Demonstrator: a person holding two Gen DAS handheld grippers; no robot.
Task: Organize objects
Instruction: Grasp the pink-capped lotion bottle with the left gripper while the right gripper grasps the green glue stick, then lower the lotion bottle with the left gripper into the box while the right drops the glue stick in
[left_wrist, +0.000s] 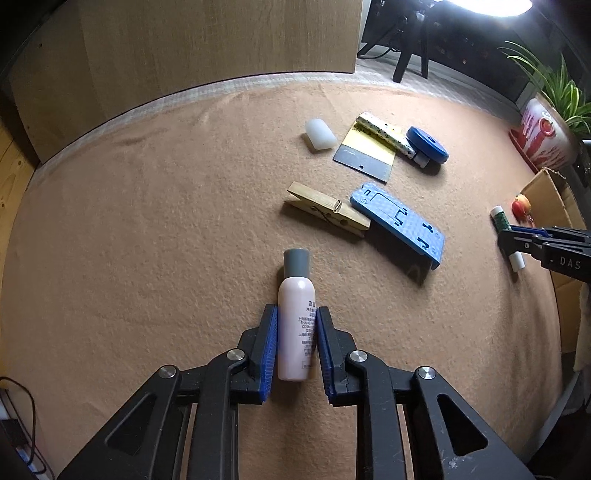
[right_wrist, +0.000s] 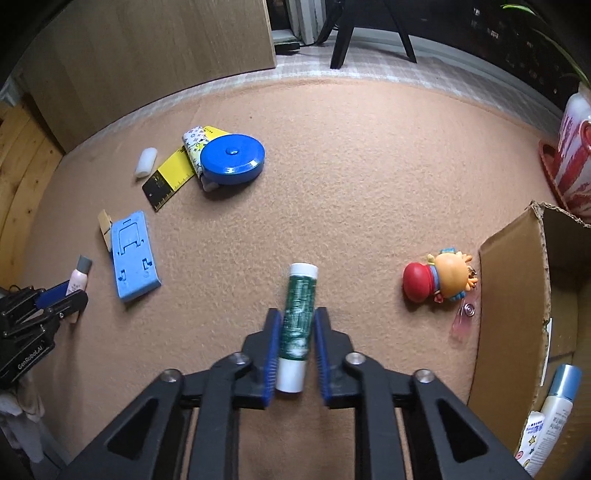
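My left gripper (left_wrist: 296, 314) is shut on a pink bottle with a grey cap (left_wrist: 296, 310) that lies on the tan cloth (left_wrist: 147, 240). My right gripper (right_wrist: 297, 317) is shut on a green and white tube (right_wrist: 298, 314), low over the cloth. Loose on the cloth are a wooden clothespin (left_wrist: 327, 214), a blue phone stand (left_wrist: 399, 221), a white oval block (left_wrist: 320, 134), a yellow ruler card (left_wrist: 365, 155), a patterned roll (left_wrist: 384, 134) and a blue tape measure (right_wrist: 232, 158). A toy figure (right_wrist: 439, 277) lies next to a cardboard box (right_wrist: 513, 314).
The box at the right holds a white bottle with a blue cap (right_wrist: 557, 402). A red and white plant pot (left_wrist: 543, 136) stands at the far right. A wooden panel (left_wrist: 184, 48) rises behind the cloth. A tripod (right_wrist: 369, 33) stands beyond the far edge.
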